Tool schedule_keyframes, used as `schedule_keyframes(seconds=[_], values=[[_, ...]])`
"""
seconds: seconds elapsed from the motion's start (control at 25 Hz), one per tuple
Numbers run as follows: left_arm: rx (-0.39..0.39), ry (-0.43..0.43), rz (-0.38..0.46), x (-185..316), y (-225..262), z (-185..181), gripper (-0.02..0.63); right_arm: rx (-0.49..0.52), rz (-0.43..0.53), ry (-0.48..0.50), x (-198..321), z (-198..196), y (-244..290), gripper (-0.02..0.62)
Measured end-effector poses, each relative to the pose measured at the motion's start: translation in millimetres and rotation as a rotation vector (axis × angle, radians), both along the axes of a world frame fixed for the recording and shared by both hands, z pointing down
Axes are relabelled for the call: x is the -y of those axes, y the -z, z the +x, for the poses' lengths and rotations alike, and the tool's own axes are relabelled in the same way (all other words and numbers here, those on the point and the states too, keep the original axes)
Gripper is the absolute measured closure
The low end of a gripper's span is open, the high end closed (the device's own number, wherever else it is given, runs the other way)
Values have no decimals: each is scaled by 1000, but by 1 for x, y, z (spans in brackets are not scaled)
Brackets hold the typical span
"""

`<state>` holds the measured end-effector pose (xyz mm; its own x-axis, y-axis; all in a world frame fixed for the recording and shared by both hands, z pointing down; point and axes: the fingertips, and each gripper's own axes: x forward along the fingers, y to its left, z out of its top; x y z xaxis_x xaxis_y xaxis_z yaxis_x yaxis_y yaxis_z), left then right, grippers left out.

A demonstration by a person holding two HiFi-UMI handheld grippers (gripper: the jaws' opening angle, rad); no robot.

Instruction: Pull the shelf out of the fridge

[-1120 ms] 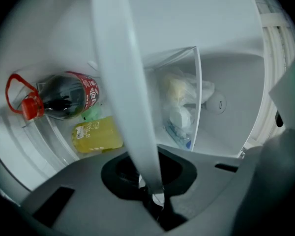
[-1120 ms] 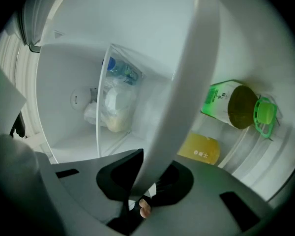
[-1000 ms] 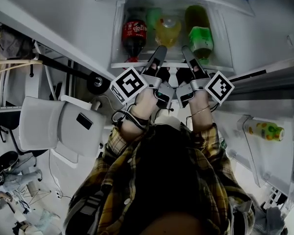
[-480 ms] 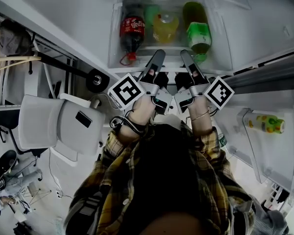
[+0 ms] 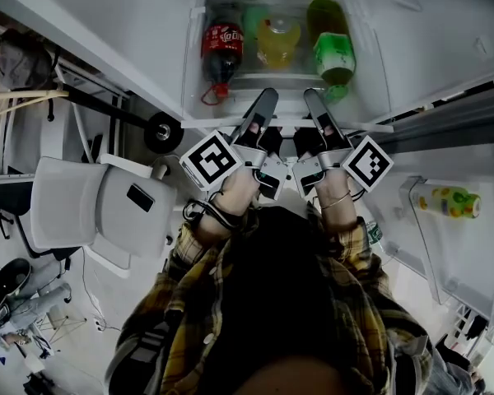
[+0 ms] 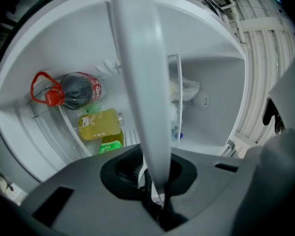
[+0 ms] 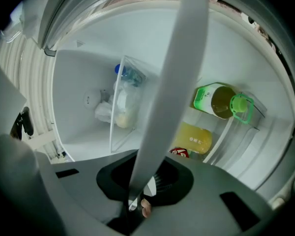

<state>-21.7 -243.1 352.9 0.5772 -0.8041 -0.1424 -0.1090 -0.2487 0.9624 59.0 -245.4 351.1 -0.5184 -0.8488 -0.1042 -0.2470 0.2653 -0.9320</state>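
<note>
Shelf [image 5: 202, 122] has crept slightly outward from the fridge [image 5: 148, 48], left gripper [image 5: 267, 97] and right gripper [image 5: 311, 97] each nearly closed, clamped on its front rail; pull evenly and level, lest bottles [image 5: 280, 48] roll.

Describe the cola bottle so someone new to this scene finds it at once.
In the head view, find the shelf in the open fridge at the top. Three bottles lie on it; the cola bottle is leftmost, beside the yellow bottle. It alone is dark, with a red label and cap.
</note>
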Motion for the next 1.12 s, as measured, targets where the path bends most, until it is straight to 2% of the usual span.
schedule_keyframes(seconds=[0.2, 0.44, 0.6, 1.12], values=[[-28, -4, -26, -12, -2, 3, 569, 10, -3, -1, -11, 2, -3, 541], [5, -6, -33, -21, -10, 2, 569, 14, -5, 1, -20, 4, -5, 541], [-26, -8, -32, -26, -4, 4, 568, 17, -3, 3, -24, 3, -5, 541], [-20, -4, -27, -34, -4, 5, 568, 18, 3, 12, -32, 4, -3, 541]])
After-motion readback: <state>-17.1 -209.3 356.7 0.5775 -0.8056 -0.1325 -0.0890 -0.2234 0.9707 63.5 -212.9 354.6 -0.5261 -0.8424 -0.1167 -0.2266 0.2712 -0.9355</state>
